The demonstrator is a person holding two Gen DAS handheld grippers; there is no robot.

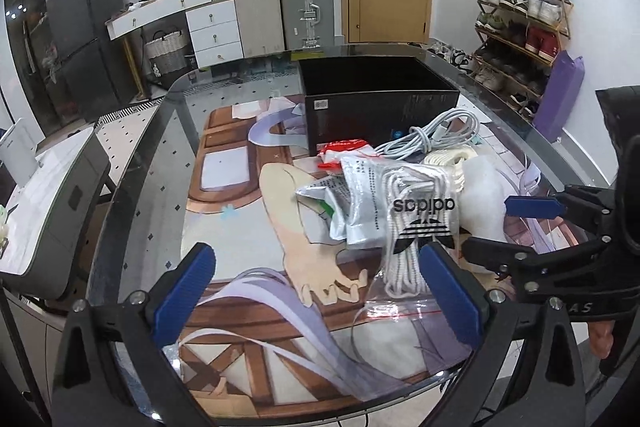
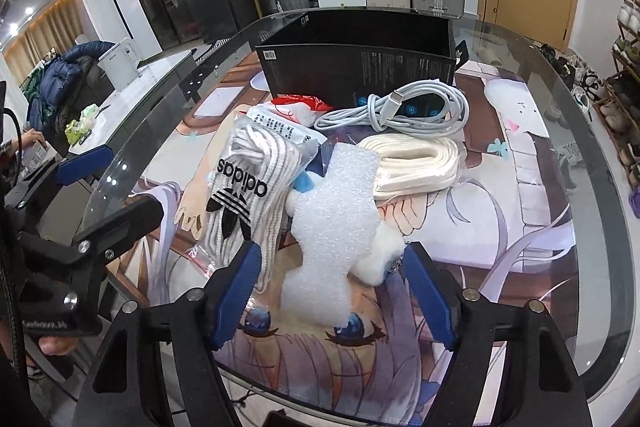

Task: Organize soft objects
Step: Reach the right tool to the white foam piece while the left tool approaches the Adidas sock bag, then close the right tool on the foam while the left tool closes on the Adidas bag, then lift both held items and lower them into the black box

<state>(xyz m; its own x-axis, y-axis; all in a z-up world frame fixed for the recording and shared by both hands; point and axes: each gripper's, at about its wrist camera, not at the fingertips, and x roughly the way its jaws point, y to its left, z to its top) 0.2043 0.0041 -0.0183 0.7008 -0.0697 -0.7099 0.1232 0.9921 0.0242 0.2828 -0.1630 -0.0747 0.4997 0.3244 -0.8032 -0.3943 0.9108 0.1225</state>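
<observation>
The one brand I can read plainly is "adidas", printed in black with the trefoil logo on the clear bag of white laces [image 2: 244, 187], where it reads sideways or upside down in both views. The silver pouch [image 1: 352, 195] beside it carries dense small print too fine to make out. The black box [image 2: 360, 67] bears a small white label and blocks of tiny text, also unreadable.

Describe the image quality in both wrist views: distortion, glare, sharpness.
Left wrist view: strong fisheye bending, dark corners; the glass table edge curves and mirrors the room; the adidas bag stays sharp, its plastic shiny. Right wrist view: same barrel warp; ceiling lights glint on the dark cabinet doors at left; the white foam sheet is crisp, slightly bright; no motion blur.
</observation>
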